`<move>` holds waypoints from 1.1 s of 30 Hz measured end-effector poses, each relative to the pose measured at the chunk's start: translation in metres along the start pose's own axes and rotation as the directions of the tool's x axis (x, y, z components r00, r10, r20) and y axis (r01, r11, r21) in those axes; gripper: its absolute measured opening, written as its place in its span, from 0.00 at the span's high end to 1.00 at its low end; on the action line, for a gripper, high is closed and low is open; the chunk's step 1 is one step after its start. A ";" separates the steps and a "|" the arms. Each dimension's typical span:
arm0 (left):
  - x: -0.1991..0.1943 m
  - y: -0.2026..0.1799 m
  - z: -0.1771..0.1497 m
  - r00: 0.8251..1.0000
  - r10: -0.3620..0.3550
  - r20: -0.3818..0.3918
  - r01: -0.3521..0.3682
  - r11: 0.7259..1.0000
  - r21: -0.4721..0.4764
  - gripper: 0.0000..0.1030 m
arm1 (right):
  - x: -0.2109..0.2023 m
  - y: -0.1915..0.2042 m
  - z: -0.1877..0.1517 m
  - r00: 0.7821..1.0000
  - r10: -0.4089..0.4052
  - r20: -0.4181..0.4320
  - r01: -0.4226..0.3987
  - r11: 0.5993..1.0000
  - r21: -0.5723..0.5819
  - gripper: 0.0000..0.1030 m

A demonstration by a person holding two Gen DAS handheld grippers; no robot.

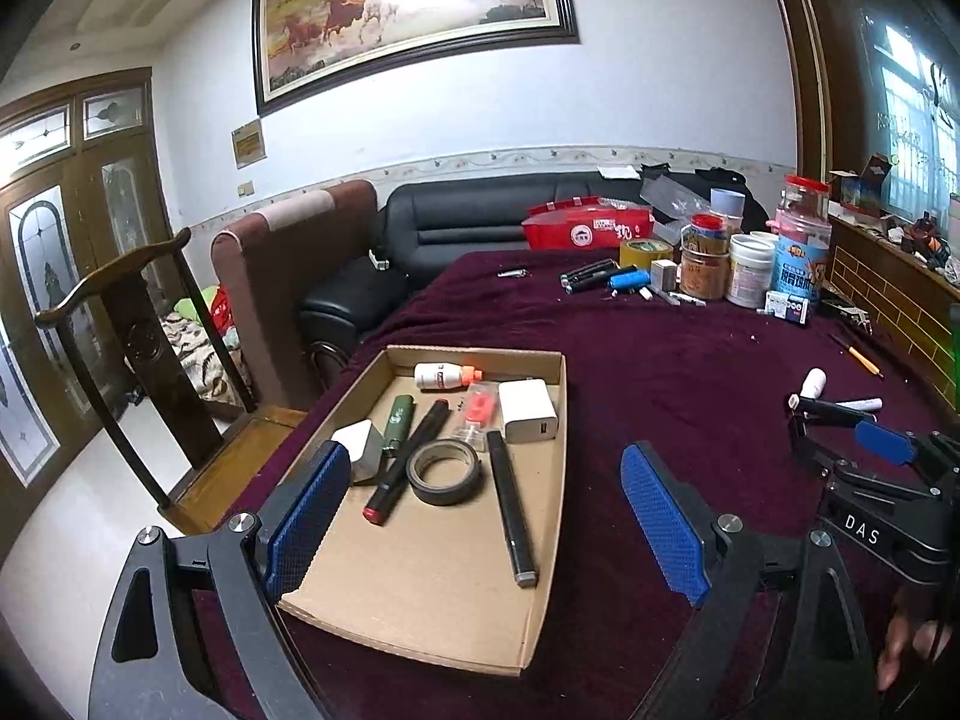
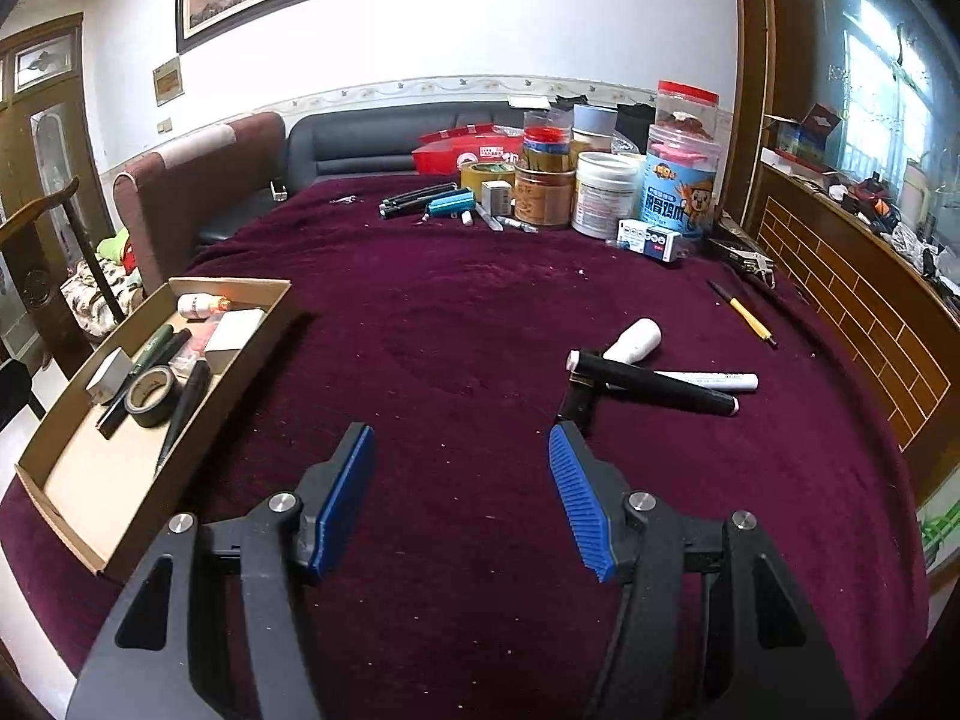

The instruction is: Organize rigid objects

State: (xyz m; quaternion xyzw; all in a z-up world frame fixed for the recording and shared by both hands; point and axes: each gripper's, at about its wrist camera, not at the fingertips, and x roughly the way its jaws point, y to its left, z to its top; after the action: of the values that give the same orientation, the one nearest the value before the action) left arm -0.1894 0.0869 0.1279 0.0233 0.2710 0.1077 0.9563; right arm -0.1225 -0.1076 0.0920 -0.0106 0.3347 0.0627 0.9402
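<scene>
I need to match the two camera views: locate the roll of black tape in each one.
Left wrist: the roll of black tape lies mid-picture in the cardboard tray.
Right wrist: the tape sits at far left, in the same tray.
Shared landmark: the white charger block.

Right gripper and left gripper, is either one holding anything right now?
No. The left gripper and right gripper are both open, with nothing between their jaws.

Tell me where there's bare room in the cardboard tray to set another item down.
The near half of the cardboard tray is bare, bordered by its front wall, the black pen and the tape roll. The far half is crowded: white bottle, white charger, green tube, red-capped marker.
</scene>
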 end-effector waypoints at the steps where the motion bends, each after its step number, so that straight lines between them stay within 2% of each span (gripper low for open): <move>1: 0.002 0.000 0.000 1.000 -0.001 -0.003 0.001 1.000 0.001 0.14 | 0.001 -0.001 0.000 1.000 -0.003 -0.001 0.003 1.000 0.001 0.42; 10: 0.019 -0.017 0.003 0.996 -0.055 -0.064 0.057 0.998 0.021 0.14 | 0.014 -0.021 0.005 0.999 -0.039 -0.021 0.040 0.999 0.010 0.43; 19: 0.039 -0.042 0.006 0.983 -0.116 -0.143 0.124 0.991 0.049 0.14 | 0.027 -0.087 0.021 0.996 -0.085 -0.042 0.088 0.992 0.094 0.43; 23: 0.051 -0.060 0.012 0.963 -0.177 -0.202 0.191 0.980 0.053 0.14 | 0.039 -0.137 0.038 0.990 -0.135 -0.030 0.138 0.975 0.177 0.43; 27: 0.068 -0.092 0.021 0.930 -0.246 -0.273 0.273 0.960 0.067 0.14 | 0.056 -0.196 0.044 0.996 -0.084 -0.002 0.080 0.937 0.340 0.43; 30: 0.082 -0.118 0.026 0.909 -0.280 -0.310 0.318 0.945 0.078 0.14 | 0.060 -0.224 0.041 0.995 -0.096 0.017 0.082 0.914 0.397 0.43; 33: 0.099 -0.151 0.030 0.888 -0.305 -0.343 0.356 0.930 0.095 0.14 | 0.057 -0.247 0.030 0.993 -0.085 0.078 0.038 0.881 0.472 0.43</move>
State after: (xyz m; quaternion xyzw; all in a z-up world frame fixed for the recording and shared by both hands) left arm -0.0624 -0.0386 0.0867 0.0332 0.4312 -0.0761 0.8984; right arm -0.0295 -0.3446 0.0740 0.2097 0.2935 -0.0494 0.9314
